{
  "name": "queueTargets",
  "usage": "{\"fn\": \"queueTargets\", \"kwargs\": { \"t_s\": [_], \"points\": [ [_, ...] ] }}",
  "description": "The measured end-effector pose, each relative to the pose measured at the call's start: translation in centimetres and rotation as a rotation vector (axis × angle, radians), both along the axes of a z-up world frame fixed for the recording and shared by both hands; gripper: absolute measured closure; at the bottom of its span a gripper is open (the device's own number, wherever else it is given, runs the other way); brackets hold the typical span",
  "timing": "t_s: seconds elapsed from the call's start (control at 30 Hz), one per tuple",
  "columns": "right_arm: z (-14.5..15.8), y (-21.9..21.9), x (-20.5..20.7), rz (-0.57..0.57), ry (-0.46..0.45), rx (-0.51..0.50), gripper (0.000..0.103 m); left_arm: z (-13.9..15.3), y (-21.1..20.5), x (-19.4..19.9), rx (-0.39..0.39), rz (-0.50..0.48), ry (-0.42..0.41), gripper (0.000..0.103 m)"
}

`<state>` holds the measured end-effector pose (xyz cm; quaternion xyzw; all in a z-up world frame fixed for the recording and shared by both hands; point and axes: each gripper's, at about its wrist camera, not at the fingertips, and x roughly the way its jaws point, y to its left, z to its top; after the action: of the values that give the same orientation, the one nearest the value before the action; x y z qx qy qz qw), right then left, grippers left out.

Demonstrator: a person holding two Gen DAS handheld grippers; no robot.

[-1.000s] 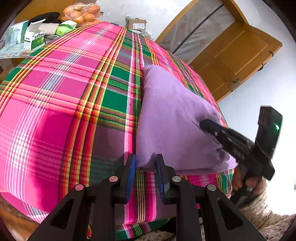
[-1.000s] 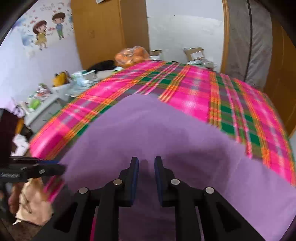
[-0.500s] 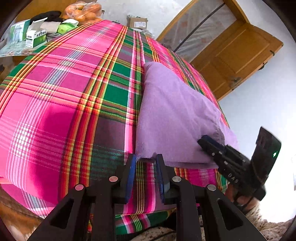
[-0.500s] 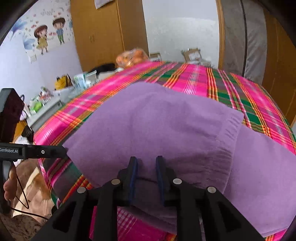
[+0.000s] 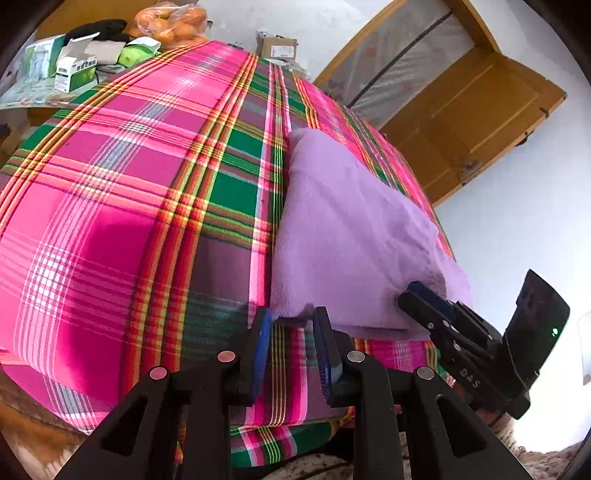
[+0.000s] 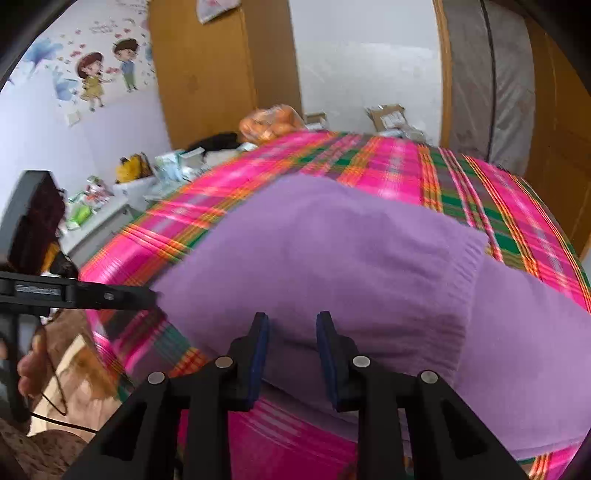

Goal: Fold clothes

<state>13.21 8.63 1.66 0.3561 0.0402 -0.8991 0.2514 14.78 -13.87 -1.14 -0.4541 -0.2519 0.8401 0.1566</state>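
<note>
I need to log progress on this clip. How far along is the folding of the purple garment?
Done: the purple sweater lies on the plaid cloth already folded over itself, its ribbed hem doubled across the top. In hand: the left gripper and right gripper both sit at its near edge with fingers apart, so neither clamps it. Left: probably another fold or tidying; I can't tell if more is planned.

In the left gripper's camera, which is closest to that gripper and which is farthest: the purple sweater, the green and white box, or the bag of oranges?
From the left gripper:
1. Purple sweater, right at its fingertips, slightly to the right, on the plaid cloth.
2. Green and white box, far off on the left, past the cloth's far edge.
3. Bag of oranges, farthest, at the top beyond the cloth.
</note>
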Motion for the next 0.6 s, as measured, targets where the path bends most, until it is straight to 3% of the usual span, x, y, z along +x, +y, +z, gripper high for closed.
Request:
{"fn": "queueTargets", "kwargs": {
  "t_s": [0.23, 0.3, 0.33, 0.6],
  "points": [
    [-0.3, -3.0, 0.1, 0.110, -0.002, -0.006, 0.071, 0.2, -1.9, -1.0, 0.110, 0.046, -0.026, 0.074],
    [-0.3, -3.7, 0.1, 0.137, 0.001, -0.007, 0.065, 0.1, -2.3, -1.8, 0.133, 0.062, -0.043, 0.067],
    [-0.4, -4.0, 0.1, 0.148, 0.002, -0.008, 0.063, 0.0, -2.3, -2.1, 0.136, 0.063, -0.047, 0.061],
    [-0.9, -5.5, 0.0, 0.189, -0.015, -0.008, 0.050, -0.8, -1.7, -5.0, 0.169, 0.018, -0.104, 0.057]
  ]
}}
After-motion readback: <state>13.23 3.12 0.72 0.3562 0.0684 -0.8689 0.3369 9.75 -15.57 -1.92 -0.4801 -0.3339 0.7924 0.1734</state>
